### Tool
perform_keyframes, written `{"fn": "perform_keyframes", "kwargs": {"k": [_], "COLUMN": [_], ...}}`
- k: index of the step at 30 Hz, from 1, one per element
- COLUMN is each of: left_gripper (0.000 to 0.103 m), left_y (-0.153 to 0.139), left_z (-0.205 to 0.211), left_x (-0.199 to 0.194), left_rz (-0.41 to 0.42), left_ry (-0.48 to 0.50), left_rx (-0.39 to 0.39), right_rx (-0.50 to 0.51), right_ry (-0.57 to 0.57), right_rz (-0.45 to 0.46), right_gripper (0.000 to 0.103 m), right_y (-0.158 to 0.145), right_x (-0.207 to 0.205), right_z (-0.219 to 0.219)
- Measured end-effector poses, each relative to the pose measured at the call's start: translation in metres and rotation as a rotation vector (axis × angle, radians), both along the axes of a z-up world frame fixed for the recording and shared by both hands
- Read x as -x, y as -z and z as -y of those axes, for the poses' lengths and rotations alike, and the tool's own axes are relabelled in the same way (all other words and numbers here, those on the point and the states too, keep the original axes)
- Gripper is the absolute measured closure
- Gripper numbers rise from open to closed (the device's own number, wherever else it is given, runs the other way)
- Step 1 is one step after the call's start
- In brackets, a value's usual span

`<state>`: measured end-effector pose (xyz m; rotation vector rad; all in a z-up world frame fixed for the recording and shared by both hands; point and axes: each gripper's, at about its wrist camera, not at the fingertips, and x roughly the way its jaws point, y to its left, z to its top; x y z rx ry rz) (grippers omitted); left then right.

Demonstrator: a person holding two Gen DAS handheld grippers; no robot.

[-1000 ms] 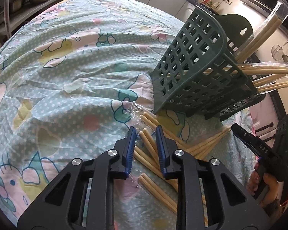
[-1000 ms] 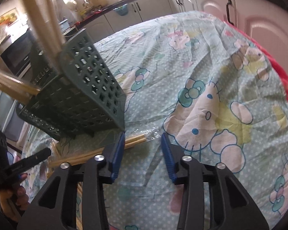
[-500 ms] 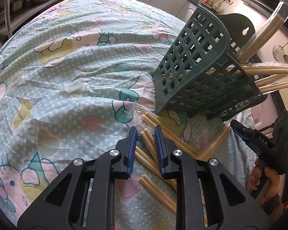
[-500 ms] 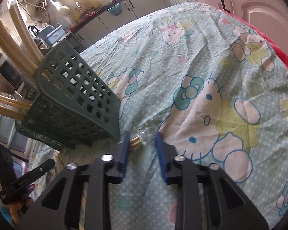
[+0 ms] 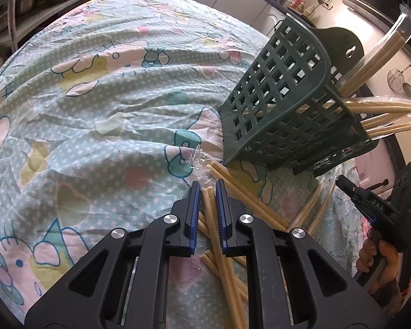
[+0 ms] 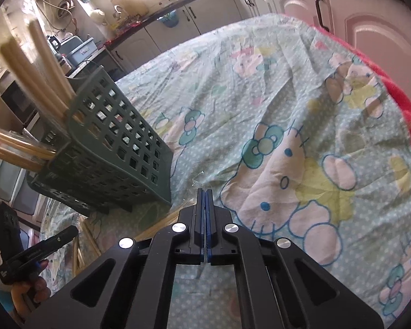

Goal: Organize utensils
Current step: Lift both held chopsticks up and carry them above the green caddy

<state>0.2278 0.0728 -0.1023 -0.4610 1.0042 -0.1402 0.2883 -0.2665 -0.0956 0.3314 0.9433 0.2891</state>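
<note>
Now left tool [image 5: 205, 189] clamps chopsticks [image 5: 209, 205] — right tool [image 6: 205, 192] closed.

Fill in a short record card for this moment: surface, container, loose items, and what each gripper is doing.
surface: cartoon-print cloth over the table
container: green slotted basket, several chopstick pairs standing in it
loose items: wrapped chopsticks lying on the cloth before the basket
left gripper: jaws closed around one chopstick pair
right gripper: jaws shut, beside the basket; whether they pinch the clear wrapper cannot be told
</note>
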Motion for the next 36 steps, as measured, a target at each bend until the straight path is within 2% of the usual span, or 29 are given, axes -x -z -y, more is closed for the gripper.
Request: {"fn": "perform_keyframes", "kwargs": {"k": [14,28,36], "left_gripper": [0.100,0.100,0.100], "left_y": [-0.034,-0.102,-0.137], "left_z": [-0.018,-0.018,-0.008], "left_x": [0.016,0.047,0.061], "left_rz": [0.074,0.247,0.336], "left_ry": [-0.009,0.011,0.035], "left_rx": [0.054,0.071,0.068], "right_rx": [0.059,0.126,0.150], "right_ry": [-0.085,-0.278,-0.371], "right_rz": [0.182,0.398,0.463], "right_gripper": [0.102,0.102,0.102], "right_y": [-0.059,-0.128,-0.148], "right_x": [0.035,0.085,0.108], "right_z": [-0.013,-0.062,-0.089]}}
